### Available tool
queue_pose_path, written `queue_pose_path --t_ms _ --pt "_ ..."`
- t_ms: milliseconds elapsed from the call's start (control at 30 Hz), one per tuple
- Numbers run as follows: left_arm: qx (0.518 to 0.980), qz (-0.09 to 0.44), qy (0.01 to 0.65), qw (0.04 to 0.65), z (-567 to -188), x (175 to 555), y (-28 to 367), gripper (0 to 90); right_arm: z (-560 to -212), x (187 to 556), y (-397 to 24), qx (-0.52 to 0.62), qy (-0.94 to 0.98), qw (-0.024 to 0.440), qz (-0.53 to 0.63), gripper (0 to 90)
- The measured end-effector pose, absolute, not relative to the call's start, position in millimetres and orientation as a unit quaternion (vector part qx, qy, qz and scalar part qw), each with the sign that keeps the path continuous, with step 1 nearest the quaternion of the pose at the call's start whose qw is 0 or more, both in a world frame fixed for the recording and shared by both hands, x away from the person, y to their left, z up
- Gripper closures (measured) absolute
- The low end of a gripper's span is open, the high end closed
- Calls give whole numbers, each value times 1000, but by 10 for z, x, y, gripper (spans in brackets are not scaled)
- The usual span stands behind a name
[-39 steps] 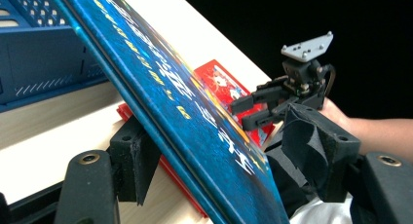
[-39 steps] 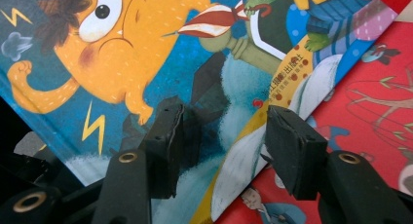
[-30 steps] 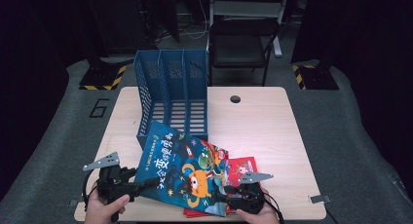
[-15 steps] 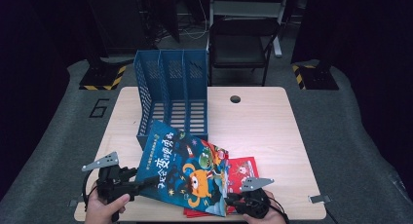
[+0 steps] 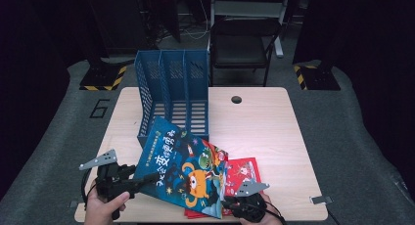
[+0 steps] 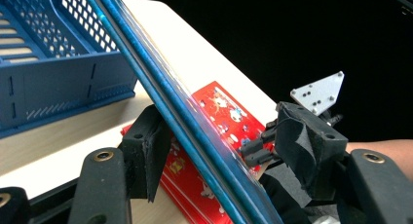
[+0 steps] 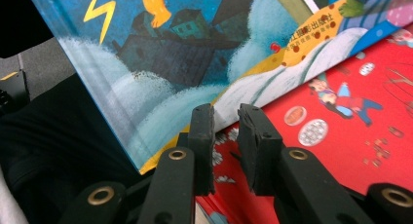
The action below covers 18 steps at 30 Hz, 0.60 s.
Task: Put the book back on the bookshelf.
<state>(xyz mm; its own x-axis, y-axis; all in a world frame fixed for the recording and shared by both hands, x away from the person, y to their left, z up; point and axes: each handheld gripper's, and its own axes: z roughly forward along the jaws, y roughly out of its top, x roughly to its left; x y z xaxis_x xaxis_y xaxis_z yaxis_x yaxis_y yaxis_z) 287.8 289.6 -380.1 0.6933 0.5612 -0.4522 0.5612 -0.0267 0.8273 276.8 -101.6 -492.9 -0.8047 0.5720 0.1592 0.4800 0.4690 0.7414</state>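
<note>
A blue picture book is raised at a slant over the table's near side, above a red book that lies flat. My left gripper reaches in at the blue book's left edge. In the left gripper view that book's edge runs between the jaws and lies against one pad; the other pad stands off it. These jaws have just been closing a little. My right gripper is at the book's near right corner. Its jaws have just been closing and now stand a narrow gap apart, with nothing pinched, over the blue cover and the red book.
A blue three-slot file rack stands at the back left of the wooden table, just beyond the raised book; its wall shows in the left gripper view. A black chair stands behind the table. Dark floor surrounds it.
The right gripper has slid slightly toward the table's near edge at the book's corner. The blue book and the left gripper have kept their place.
</note>
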Motion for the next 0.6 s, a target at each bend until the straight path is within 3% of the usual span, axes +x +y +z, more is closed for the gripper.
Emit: queue_pose_path --t_ms 600 --pt "715 17 386 582 -3590 2934 2778 382 -4934 2773 -852 295 862 47 410 751"
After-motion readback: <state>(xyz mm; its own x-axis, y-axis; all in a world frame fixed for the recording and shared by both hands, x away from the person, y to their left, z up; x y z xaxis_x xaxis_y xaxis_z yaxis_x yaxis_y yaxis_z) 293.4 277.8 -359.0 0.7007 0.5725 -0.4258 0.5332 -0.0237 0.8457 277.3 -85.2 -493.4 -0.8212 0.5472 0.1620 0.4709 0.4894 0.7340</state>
